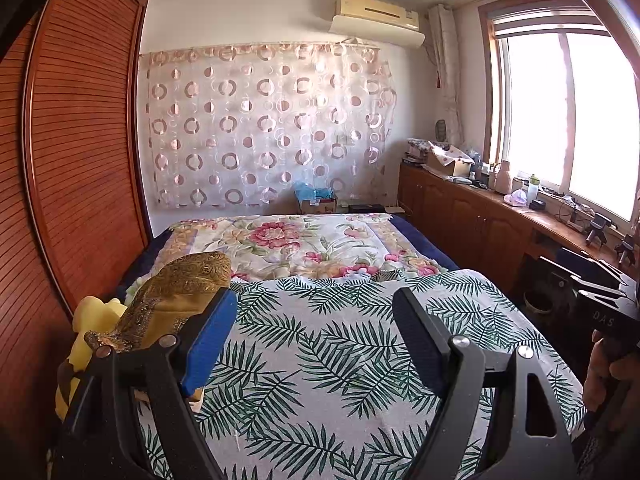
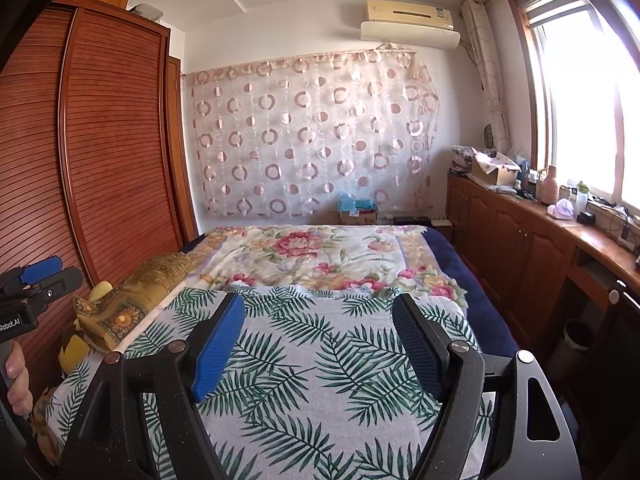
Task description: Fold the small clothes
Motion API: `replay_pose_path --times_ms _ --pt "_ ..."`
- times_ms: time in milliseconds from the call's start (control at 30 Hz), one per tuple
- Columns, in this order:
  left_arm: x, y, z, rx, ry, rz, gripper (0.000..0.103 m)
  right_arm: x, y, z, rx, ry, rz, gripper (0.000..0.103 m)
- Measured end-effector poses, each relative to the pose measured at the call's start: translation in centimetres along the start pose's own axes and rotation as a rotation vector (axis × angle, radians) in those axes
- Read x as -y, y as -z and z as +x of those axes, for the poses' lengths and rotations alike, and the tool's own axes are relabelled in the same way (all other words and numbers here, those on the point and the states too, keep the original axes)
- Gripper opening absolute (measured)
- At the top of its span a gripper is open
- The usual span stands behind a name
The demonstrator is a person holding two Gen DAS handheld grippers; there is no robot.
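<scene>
Leaf-print sheet (image 1: 320, 360) lies bare under both spread, empty jaws; gold clothes pile (image 1: 180, 292) just left of left gripper (image 1: 316, 344), right gripper (image 2: 320, 348) well apart from it.

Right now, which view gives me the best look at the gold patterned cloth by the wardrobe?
The right wrist view: the gold patterned cloth lies in full sight along the bed's left edge. In the left wrist view the cloth sits closer, but the open left gripper hides its lower part behind one finger.

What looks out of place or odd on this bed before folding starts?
Nothing is spilled or damaged. The one oddity: the patterned curtain hangs on the wall, not the window, sagging at its right end.
</scene>
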State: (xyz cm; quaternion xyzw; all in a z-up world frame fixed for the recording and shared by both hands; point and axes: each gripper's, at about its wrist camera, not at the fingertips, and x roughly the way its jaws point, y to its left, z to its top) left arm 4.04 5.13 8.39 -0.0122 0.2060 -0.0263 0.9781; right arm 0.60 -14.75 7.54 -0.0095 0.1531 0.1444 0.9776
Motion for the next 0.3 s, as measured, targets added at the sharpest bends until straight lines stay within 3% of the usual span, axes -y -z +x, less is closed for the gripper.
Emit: replay_pose_path --times_ms 300 --pt "0.00 0.09 0.02 0.001 -0.001 0.001 0.081 -0.07 -0.11 -0.07 0.003 0.000 0.003 0.078"
